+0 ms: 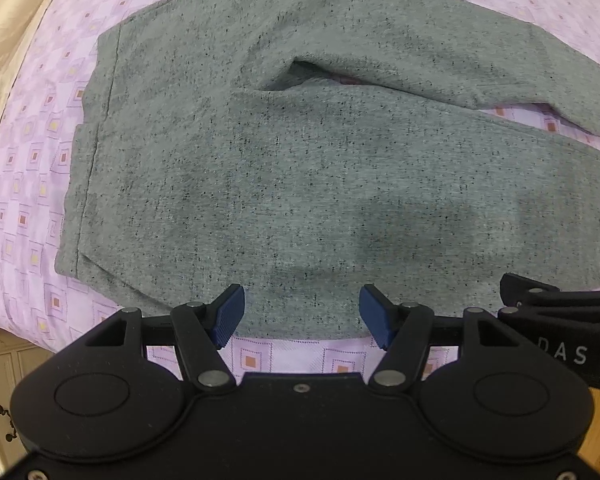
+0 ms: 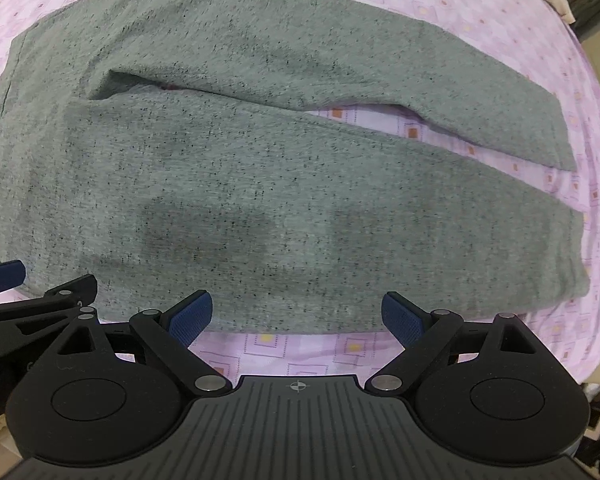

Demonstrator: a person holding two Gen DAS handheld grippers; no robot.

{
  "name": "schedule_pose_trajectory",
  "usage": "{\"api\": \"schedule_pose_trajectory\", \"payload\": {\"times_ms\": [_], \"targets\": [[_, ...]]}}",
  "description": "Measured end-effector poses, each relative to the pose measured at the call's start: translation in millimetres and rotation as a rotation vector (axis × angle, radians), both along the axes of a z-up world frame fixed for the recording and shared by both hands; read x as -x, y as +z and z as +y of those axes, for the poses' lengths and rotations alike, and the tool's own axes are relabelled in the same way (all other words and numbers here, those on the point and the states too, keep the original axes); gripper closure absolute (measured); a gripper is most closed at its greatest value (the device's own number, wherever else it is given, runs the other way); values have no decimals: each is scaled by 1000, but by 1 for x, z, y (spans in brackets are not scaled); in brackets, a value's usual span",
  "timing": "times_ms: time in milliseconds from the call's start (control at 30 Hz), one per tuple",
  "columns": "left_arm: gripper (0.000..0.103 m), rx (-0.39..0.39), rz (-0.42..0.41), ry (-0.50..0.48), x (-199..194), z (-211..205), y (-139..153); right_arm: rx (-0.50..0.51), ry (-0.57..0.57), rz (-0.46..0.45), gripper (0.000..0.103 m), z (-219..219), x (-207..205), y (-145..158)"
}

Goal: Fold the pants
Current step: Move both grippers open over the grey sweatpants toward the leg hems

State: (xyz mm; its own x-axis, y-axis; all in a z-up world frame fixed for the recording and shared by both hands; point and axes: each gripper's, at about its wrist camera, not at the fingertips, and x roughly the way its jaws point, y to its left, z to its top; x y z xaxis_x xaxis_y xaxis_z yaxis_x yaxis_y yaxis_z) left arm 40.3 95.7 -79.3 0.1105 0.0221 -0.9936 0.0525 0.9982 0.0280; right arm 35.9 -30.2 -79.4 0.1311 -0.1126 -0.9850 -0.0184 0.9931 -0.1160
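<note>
Bed: a bedsheet [image 1: 28, 208] in lilac with small squares covers it, giving a broad flat surface on which the garment can be spread and folded.
Pants: the grey speckled pants [image 1: 284, 184] lie flat on the bed, waistband toward the left of the left wrist view, the two legs running right; the far leg [image 2: 380, 64] splays away from the near leg [image 2: 300, 208], with a wedge of sheet showing between them. Probably they are laid open like this so one leg can be brought over the other.
Near hem edge: it runs just ahead of both tools, likely the edge to be pinched first.
Left tool [image 1: 302, 312]: jaws apart, nothing between them, poised over the near edge toward the waist end.
Right tool [image 2: 298, 318]: jaws apart and empty, just beside the left one, over the same edge further along the leg.
</note>
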Motion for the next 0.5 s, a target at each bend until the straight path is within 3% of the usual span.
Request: {"api": "schedule_pose_trajectory", "payload": {"times_ms": [267,500], "targets": [[36,4,10,-15,-5,-3,-5,118,45,29,11,3,-3,-7],[36,7,11,-10,-8,-11,-5,50,17,-2,11,-12,2,-3]]}}
